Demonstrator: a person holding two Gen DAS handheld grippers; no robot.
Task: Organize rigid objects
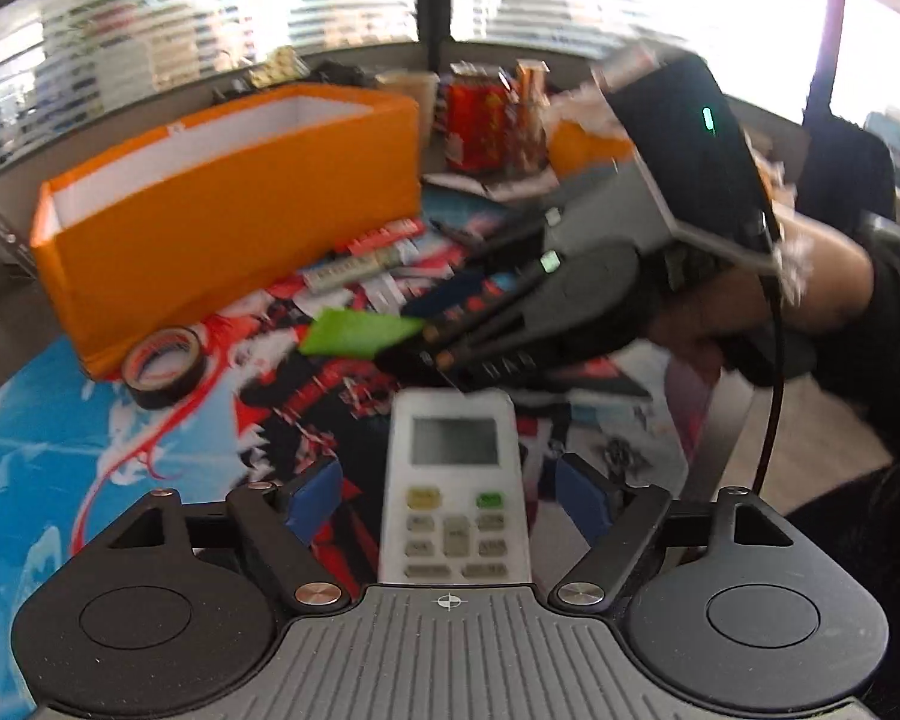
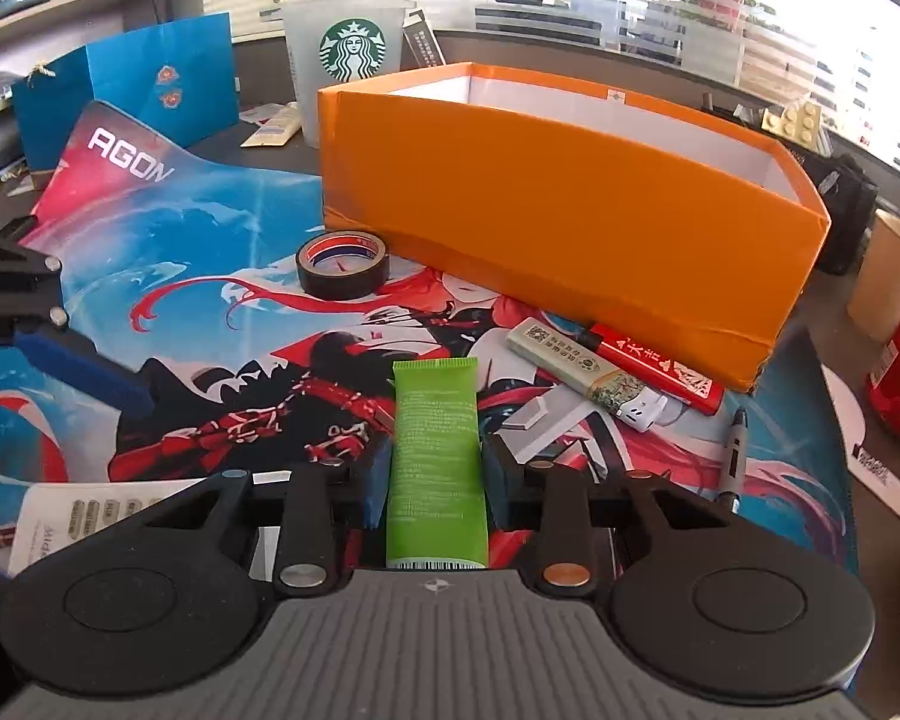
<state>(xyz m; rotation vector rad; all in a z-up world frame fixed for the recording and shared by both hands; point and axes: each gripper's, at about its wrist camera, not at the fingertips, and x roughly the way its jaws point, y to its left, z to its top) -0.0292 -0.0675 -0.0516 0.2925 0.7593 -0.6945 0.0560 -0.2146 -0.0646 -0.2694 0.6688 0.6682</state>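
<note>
Right gripper (image 2: 435, 468) clamped on the green tube (image 2: 435, 450), blue pads pressing both flanks around mid-body, crimped end pointing ahead toward the orange box (image 2: 570, 198). Seen from the left wrist, same tube (image 1: 360, 333) sticking out of the right gripper (image 1: 432, 345). Probably light, plastic-skinned and a little squashy, so likely to bulge or slide under a hard squeeze; firmer hold nearer the cap end, close to the gripper's base.

Left gripper (image 1: 450, 495) spread wide, white remote (image 1: 456, 486) lying between the fingers (image 1: 315, 495) with gaps on both sides, nothing gripped. Remote looks stiff, hard-shelled, moderately light, smooth enough to slip; best taken across the narrow width at the button section, clear of the screen.

Ahead and left of the tube, tape roll (image 2: 342, 264) flat on the printed mat (image 2: 168, 228). Ahead and right, two lighters (image 2: 618, 372) just beside the box's front wall. Box open-topped, interior partly hidden.
</note>
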